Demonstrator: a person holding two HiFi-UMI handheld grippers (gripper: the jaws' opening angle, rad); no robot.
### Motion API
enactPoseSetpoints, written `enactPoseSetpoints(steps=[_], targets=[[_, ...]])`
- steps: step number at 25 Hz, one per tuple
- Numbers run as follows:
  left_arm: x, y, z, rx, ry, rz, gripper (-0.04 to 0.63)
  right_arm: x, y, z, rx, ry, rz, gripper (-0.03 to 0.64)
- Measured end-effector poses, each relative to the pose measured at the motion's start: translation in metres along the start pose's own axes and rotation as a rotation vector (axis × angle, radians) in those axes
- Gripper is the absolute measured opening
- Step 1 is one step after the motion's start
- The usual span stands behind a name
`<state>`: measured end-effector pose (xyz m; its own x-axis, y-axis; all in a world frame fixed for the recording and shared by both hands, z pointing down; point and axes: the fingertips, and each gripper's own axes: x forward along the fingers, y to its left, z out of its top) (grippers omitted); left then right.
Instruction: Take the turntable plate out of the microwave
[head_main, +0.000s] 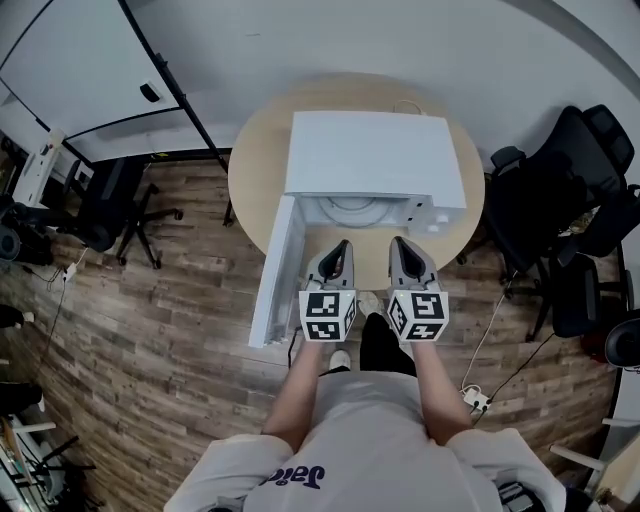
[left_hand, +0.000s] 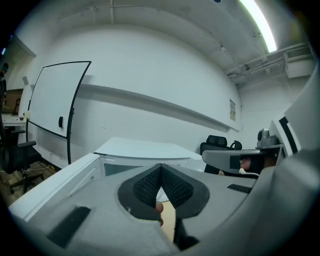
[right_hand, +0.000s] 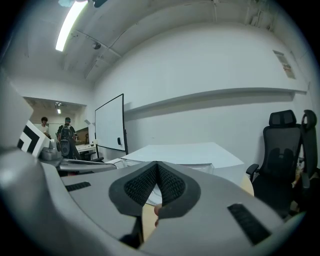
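Note:
A white microwave (head_main: 375, 155) stands on a round wooden table (head_main: 255, 165), and its door (head_main: 272, 270) hangs open to the left. Inside the cavity I see part of the pale turntable plate (head_main: 352, 210). My left gripper (head_main: 342, 244) and right gripper (head_main: 398, 242) hover side by side just in front of the opening, both shut and empty. In the left gripper view the shut jaws (left_hand: 161, 168) point at the microwave (left_hand: 145, 150), with the open door (left_hand: 55, 185) at the left. In the right gripper view the shut gripper (right_hand: 157, 165) faces the microwave (right_hand: 185, 152).
Black office chairs (head_main: 570, 200) stand right of the table and another chair (head_main: 110, 200) stands to the left. A whiteboard (head_main: 80, 70) is at the far left. A cable and a power strip (head_main: 475, 398) lie on the wooden floor. People (right_hand: 65, 132) stand far off.

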<state>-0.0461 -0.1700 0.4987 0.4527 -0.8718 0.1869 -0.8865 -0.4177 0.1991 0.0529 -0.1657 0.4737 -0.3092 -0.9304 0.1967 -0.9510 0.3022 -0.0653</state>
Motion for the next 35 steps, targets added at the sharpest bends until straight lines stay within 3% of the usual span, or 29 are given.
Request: enactPoseSetpoints(steps=[8,18,20,25,30,35], targets=[[0.056,0.01,-0.047,-0.232,0.138,-0.048,0.012,0.041,-0.02,-0.016,0.026,0.07,0.032,0.013],[0.103,0.041,-0.134,-0.604,0.299,0.002,0.018,0.067,-0.035,-0.035,0.028,0.142,0.054,0.014],[0.112,0.043,-0.147,-0.673,0.309,-0.007,0.061,0.07,-0.038,-0.038,0.028,0.152,0.054,0.014],[0.131,0.05,-0.177,-0.868,0.315,-0.023,0.134,0.075,-0.042,-0.046,0.016,0.181,0.06,0.013],[0.153,0.051,-0.184,-1.069,0.236,-0.108,0.284,0.078,-0.047,-0.052,0.004,0.201,0.056,0.014],[0.172,0.069,-0.201,-1.241,0.148,-0.061,0.304,0.083,-0.051,-0.056,-0.003,0.217,0.056,0.014]])
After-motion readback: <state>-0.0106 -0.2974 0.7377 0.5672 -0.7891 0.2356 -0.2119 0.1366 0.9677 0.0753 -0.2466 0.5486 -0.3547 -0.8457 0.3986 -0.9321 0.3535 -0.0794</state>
